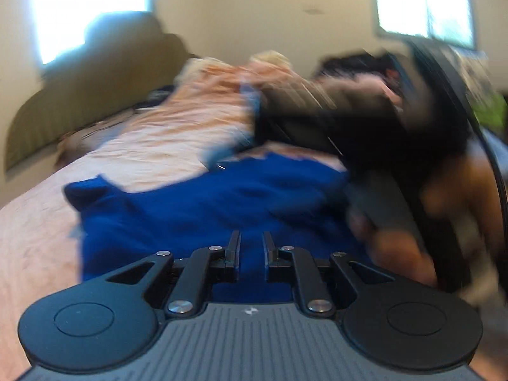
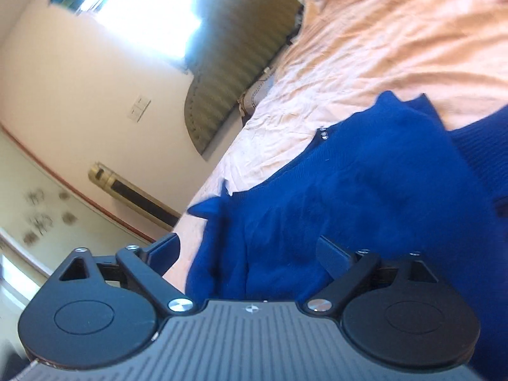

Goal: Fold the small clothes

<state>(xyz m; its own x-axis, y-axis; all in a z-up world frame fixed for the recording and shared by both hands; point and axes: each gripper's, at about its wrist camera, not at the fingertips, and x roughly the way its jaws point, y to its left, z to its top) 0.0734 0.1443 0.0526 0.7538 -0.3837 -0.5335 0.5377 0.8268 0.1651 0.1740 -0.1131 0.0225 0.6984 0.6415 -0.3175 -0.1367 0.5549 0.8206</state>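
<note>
A dark blue knit garment lies rumpled on a peach bedsheet. My left gripper sits low over it, its fingers drawn close together with blue cloth filling the narrow gap. In the right wrist view the garment spreads across the sheet, with a small metal fastener at its edge. My right gripper stands wide open over the garment's near edge, with cloth between its fingers but not pinched. The left wrist view shows the right gripper as a dark blur at the right, with a hand below it.
An olive padded headboard stands at the bed's far end under a bright window. A wall heater runs along the floor beside the bed. Dark clutter sits beyond the bed.
</note>
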